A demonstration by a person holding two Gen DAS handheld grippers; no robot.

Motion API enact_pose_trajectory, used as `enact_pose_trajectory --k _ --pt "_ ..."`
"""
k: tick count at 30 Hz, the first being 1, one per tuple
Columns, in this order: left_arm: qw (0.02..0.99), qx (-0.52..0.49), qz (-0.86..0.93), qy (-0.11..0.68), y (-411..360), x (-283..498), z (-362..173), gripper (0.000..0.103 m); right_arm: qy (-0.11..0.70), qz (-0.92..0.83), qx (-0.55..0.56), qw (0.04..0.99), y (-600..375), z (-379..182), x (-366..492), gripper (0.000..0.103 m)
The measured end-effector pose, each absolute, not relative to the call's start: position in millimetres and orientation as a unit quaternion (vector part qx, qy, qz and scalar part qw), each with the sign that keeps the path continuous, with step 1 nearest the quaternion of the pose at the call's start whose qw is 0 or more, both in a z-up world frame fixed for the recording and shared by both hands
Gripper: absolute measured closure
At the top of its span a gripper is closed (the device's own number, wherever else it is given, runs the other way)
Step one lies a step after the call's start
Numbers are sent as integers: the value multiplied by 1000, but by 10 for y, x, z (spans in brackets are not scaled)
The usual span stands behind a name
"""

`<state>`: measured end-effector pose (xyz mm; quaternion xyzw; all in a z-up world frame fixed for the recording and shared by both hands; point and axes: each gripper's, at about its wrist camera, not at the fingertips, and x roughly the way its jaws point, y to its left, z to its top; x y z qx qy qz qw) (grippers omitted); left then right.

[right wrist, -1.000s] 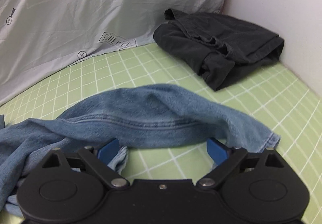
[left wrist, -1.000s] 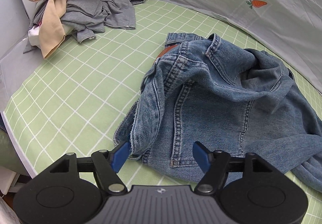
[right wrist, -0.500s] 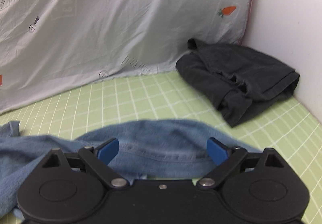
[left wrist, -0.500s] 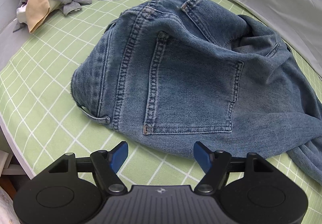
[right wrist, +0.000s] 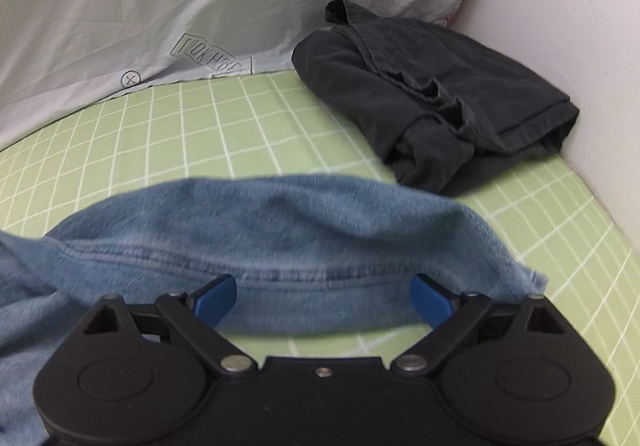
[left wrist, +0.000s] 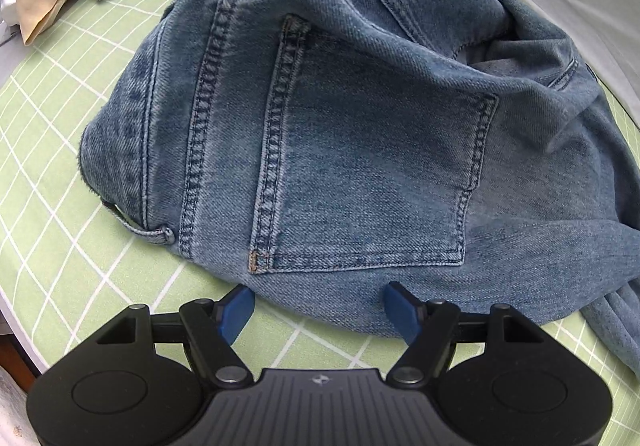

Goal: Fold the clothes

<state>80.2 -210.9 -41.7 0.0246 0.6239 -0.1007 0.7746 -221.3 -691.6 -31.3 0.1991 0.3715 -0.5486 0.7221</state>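
Both grippers' jaws stand wide apart: left gripper at the jeans edge, right gripper over a trouser leg; folded dark garment beyond.

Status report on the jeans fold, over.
Left gripper open, jaws either side of the jeans' near edge, not gripping. Right gripper open over a jeans leg. Jeans crumpled on the green checked sheet. Nothing in the way.

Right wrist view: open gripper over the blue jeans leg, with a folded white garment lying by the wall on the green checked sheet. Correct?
Not quite. The folded garment by the wall is dark grey, nearly black, not white, as the right wrist view shows. The rest holds: the right gripper is open over the jeans leg on the green checked sheet.
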Motion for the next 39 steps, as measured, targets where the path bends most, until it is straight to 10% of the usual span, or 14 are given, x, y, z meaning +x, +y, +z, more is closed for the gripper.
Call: enact_pose_trajectory --k 26,28,30,39 --pt "772 57 -84 627 -2243 852 -489 19 439 -476 52 760 -6391 -535 -1892 23" --pt "774 54 -84 625 -2229 838 -488 19 448 -462 25 765 -6452 -542 -1790 37" --pt "776 50 -84 623 -2212 825 -485 19 452 -446 15 772 -6553 -520 -1686 78" --pt "777 33 -83 624 -2098 863 -470 18 337 -470 -37 815 -6876 238 -1123 90"
